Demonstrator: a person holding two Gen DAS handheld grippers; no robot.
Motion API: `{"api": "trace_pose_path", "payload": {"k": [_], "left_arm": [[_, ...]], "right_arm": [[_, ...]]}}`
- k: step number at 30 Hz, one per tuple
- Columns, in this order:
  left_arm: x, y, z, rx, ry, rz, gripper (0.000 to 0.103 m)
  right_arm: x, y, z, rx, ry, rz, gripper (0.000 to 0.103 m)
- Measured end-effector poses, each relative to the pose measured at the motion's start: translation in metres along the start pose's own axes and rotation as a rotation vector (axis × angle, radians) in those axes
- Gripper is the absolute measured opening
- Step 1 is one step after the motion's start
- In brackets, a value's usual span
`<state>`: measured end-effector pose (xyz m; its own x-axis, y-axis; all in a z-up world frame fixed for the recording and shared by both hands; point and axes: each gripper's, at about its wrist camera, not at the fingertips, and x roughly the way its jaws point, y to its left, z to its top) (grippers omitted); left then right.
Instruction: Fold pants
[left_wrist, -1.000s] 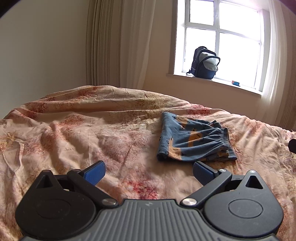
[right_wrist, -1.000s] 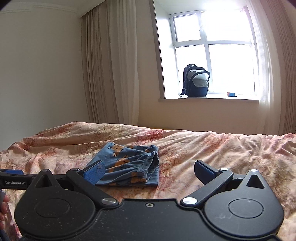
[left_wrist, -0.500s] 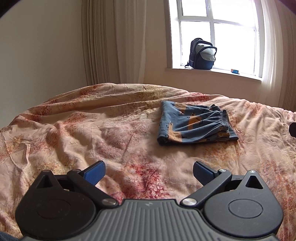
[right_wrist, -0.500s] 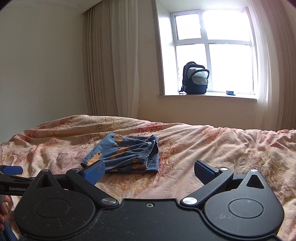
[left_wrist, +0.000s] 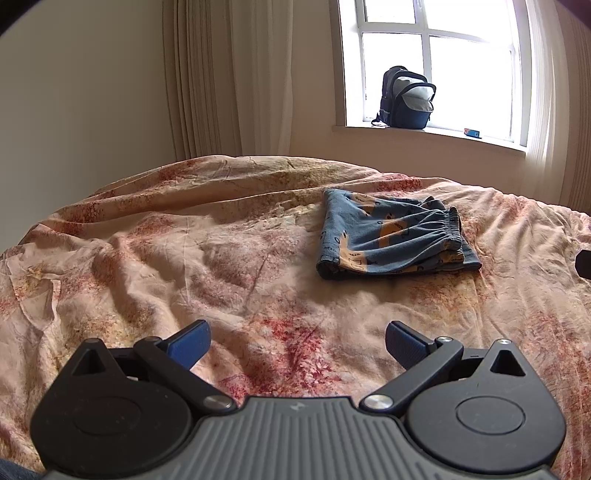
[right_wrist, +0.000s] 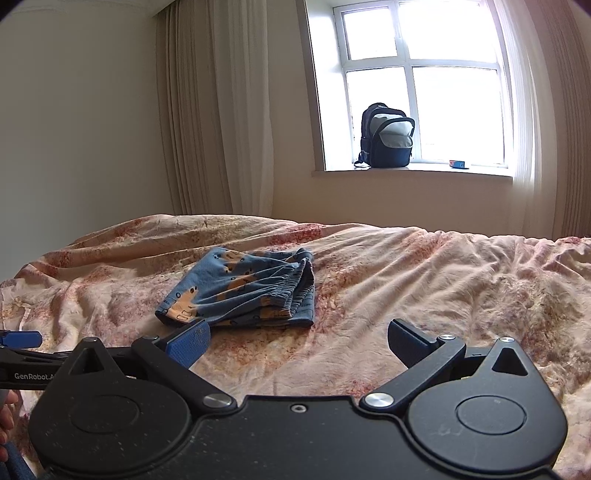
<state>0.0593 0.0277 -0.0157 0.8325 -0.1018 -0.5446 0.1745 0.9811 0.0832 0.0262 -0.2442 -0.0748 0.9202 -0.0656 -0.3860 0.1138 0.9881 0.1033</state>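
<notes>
While both claws hover above the bed (left_wrist: 147, 258), the pants (left_wrist: 395, 236) lie ahead of me on the floral bedspread as a compact folded bundle, blue with orange print, touched by neither claw. My left claw (left_wrist: 297, 341) stands with its jaws spread wide and holds nothing; from its camera the bundle sits forward and to the right, well apart from the fingertips. My right claw (right_wrist: 298, 341) is likewise spread wide and empty; from its camera the pants (right_wrist: 243, 291) sit forward and slightly left, with the near edge of the bundle just beyond the blue left pad (right_wrist: 188, 345), so I judge the right claw the nearer of the two. The bundle's long axis runs roughly across my line of reach, left to right, with the gathered elastic waistband (left_wrist: 452, 230) at the right-hand end and a folded edge at the left. Layers are stacked and the outline is close to rectangular, so I judge the folding essentially complete; any remaining move would be a light tidy of the waistband end, which falls to the right claw. A backpack (right_wrist: 388, 136) rests on the windowsill (right_wrist: 413, 173) beyond the bed, clear of the work area.
</notes>
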Motion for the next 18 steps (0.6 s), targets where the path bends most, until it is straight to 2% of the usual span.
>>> {"api": "trace_pose_path", "payload": {"k": [18], "left_arm": [[0.0004,0.0004,0.0001,-0.002,0.001,-0.002,0.103]], "right_arm": [[0.0031,-0.0004,-0.0007,-0.003,0.010,-0.001,0.102]]}}
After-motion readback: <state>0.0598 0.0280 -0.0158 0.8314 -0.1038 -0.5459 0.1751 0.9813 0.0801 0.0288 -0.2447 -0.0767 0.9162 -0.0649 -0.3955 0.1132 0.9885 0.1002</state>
